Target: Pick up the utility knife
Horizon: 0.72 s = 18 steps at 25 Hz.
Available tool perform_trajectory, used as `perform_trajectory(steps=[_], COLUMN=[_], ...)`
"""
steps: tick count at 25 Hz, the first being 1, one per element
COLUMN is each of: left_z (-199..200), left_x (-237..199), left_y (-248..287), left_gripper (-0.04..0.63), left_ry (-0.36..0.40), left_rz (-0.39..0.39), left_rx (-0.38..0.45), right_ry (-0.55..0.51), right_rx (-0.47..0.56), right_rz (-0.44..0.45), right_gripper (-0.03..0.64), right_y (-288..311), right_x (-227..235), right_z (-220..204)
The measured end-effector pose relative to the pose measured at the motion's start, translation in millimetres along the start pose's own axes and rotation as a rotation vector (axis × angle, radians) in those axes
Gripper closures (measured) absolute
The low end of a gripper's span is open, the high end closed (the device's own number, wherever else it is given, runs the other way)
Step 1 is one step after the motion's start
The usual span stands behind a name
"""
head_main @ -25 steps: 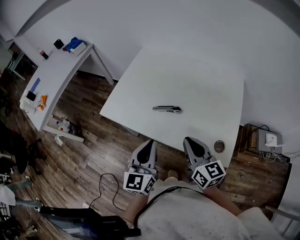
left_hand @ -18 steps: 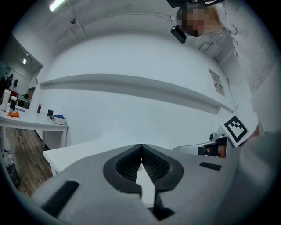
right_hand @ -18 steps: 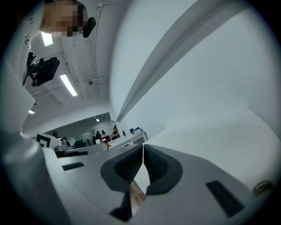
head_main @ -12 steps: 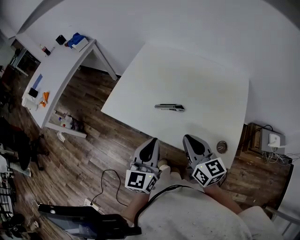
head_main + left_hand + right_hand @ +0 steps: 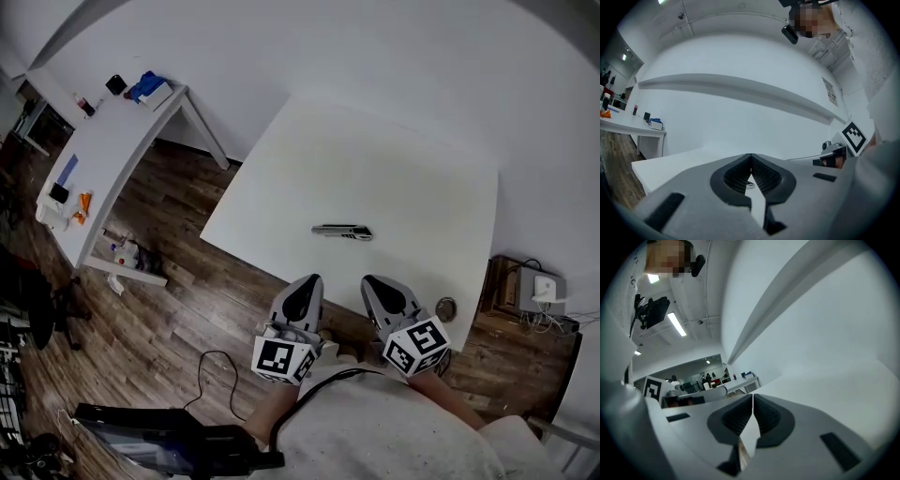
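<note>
Side desk point(image 5: 112, 141): at 10 o'clock in the head view, well apart from the work area. It carries small items that have no part in the task.
Left gripper point(image 5: 312, 279): jaws closed together, with nothing between them. It is at the near edge of the desk point(image 5: 394, 159), pointing toward 12 o'clock.
Knife point(image 5: 342, 232): lies flat on the near half of the desk, with its long axis running from 9 to 3 o'clock. It is at 1 o'clock from the left gripper and 11 o'clock from the right gripper. It is near both but touches neither.
Right gripper point(image 5: 368, 280): jaws closed together and empty. It is at the near edge of the desk, just beside the left gripper, pointing toward 12 o'clock.
Disc point(image 5: 445, 308): a small round part at the near right corner of the desk, at 4 o'clock from the knife. It is clear of the reach path.
Done: nothing beyond positioning. Both grippers face the knife from the near edge.
Left to do: judged to be the whole pick. One gripper has to open, advance over the knife, close across its narrow body and lift it off the desk.
Stage: judged to be approach. No contact has been made and the knife is not yet raised.
Acting gripper: cannot be told, since the knife is about equally near to each.
</note>
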<state>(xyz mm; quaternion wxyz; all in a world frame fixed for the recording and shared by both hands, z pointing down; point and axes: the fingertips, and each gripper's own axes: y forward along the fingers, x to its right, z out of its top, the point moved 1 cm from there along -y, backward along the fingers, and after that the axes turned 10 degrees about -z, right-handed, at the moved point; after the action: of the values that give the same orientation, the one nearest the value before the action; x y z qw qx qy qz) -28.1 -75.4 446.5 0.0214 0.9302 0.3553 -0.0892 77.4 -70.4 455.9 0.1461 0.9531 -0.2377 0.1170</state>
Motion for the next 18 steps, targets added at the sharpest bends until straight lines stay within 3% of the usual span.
perform_trajectory(steps=[9,18], left_z=[-18,-32], left_x=[-30,-44], left_y=[14,24], left_gripper=[0.588,0.588], left_ry=[-0.035,-0.052], left_rz=[-0.024,-0.038], left_rx=[-0.004,-0.025], right_ry=[-0.075,-0.073], right_rx=[-0.061,-0.107], right_rz=[0.076,0.115], right_gripper=[0.607,0.607], right_y=[37,60], right_x=[-5,-2], right_z=[-14,-25])
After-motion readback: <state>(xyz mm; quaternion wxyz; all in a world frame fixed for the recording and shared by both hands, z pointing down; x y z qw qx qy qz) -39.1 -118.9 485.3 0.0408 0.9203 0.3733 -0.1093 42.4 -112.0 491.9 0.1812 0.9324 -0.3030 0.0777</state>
